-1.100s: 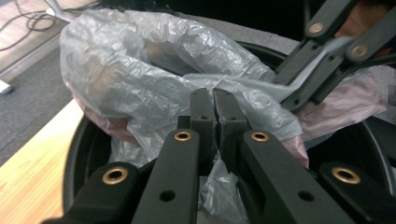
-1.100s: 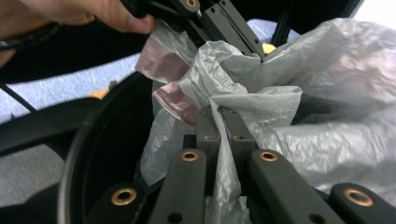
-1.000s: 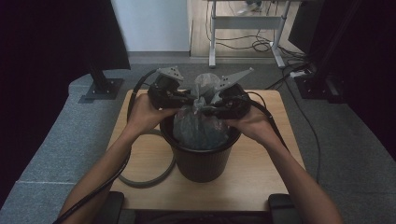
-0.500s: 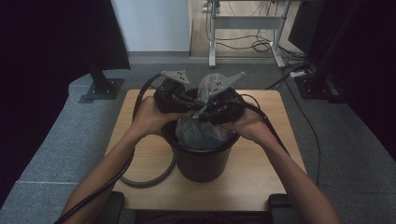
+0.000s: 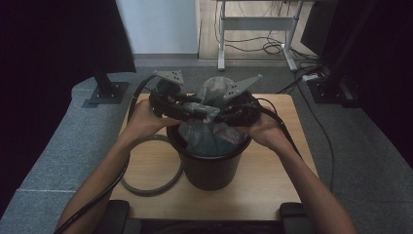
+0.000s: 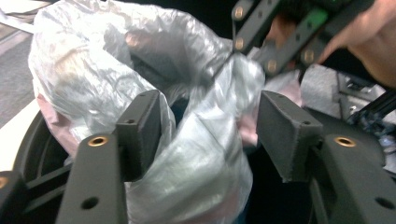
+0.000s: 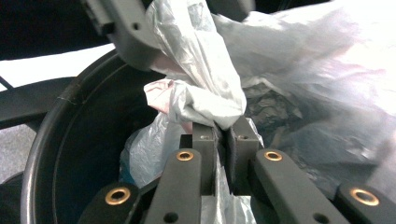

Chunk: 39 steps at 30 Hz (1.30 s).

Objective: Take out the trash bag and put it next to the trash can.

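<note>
A black bin (image 5: 209,168) stands on the wooden table (image 5: 277,195), lined with a translucent plastic bag (image 5: 210,135). Both grippers meet over its rim. My left gripper (image 5: 194,109) (image 6: 210,122) has just been opening. Its pads (image 6: 140,128) stand apart with a loose fold of the bag (image 6: 93,70) between them, unpressed. My right gripper (image 5: 221,115) (image 7: 223,133) has just been closing and is shut on a bunched strip of bag film (image 7: 205,84). The bin's dark inner wall (image 7: 70,140) curves at the left of the right gripper view. Across the bag, the right gripper (image 6: 280,35) faces the left one.
A grey ring (image 5: 151,173) lies on the table left of the bin. Cables trail from both grippers over the table's edges. A black stand base (image 5: 104,90) sits on the grey floor mat at the back left, and a desk frame (image 5: 253,24) stands behind.
Both hands have edged closer together over the bin. The bag's top is gathered higher between the grippers.
</note>
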### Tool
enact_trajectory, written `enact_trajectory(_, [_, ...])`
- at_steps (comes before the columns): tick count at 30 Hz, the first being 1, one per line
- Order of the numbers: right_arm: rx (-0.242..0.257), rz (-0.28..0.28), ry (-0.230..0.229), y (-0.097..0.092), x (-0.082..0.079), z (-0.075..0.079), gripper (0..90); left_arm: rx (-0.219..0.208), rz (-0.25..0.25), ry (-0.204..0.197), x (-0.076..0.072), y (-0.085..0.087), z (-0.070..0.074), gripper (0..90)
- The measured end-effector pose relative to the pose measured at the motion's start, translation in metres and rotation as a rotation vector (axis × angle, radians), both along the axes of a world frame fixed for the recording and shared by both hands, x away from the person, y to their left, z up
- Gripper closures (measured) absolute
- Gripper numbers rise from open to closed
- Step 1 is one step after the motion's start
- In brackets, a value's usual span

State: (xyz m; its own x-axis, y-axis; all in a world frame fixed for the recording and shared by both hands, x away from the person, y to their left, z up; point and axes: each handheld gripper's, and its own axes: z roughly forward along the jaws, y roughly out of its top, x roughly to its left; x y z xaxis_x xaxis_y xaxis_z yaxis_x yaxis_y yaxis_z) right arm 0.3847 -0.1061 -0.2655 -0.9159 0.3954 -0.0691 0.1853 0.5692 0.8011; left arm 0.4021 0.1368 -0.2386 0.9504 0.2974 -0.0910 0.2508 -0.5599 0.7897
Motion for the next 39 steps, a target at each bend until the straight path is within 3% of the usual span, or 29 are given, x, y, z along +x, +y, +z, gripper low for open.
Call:
enact_trajectory(4, [0.024,-0.010,-0.002,-0.006,0.000,0.006,83.6,0.044,0.014,-0.020,-0.002,0.001,-0.007,34.1])
enact_trajectory(6, [0.048,-0.010,-0.001,-0.007,0.000,0.010,83.6,0.045,0.000,-0.012,-0.001,-0.002,-0.011,32.9])
enact_trajectory(12, [0.076,0.001,-0.014,-0.001,-0.001,0.016,83.7,0.084,-0.065,-0.020,-0.004,-0.028,-0.021,33.1])
enact_trajectory(15, [0.086,0.021,-0.019,0.004,-0.003,0.019,83.7,0.111,-0.056,-0.048,-0.005,-0.040,-0.022,37.4])
enact_trajectory(16, [0.088,0.032,-0.021,0.006,-0.004,0.020,83.7,0.124,-0.046,-0.044,-0.003,-0.043,-0.023,53.0])
enact_trajectory(17, [0.088,0.032,-0.021,0.006,-0.004,0.020,83.7,0.124,-0.046,-0.044,-0.003,-0.043,-0.023,61.0])
enact_trajectory(18, [0.082,0.032,-0.025,0.007,-0.005,0.020,83.7,0.130,-0.042,-0.039,-0.002,-0.043,-0.024,61.0])
enact_trajectory(20, [0.086,0.028,-0.023,0.005,-0.005,0.020,81.5,0.142,-0.031,-0.044,-0.001,-0.042,-0.025,73.5])
enact_trajectory(22, [0.090,0.022,-0.026,0.001,-0.005,0.021,69.4,0.161,-0.001,-0.049,0.000,-0.037,-0.026,79.1])
enact_trajectory(25, [0.082,0.005,-0.044,-0.005,-0.005,0.023,49.6,0.151,0.042,-0.039,0.004,-0.027,-0.025,81.4])
enact_trajectory(29, [0.068,-0.073,-0.069,-0.018,-0.005,0.026,28.0,0.133,0.086,-0.042,0.007,-0.010,-0.021,82.1])
enact_trajectory(34, [0.065,-0.153,-0.012,-0.034,0.002,0.023,14.4,0.097,0.092,-0.043,0.006,0.006,-0.013,82.0])
enact_trajectory(39, [0.061,-0.093,0.079,-0.031,0.010,0.008,8.2,0.053,0.033,-0.052,0.002,0.004,-0.005,81.7])
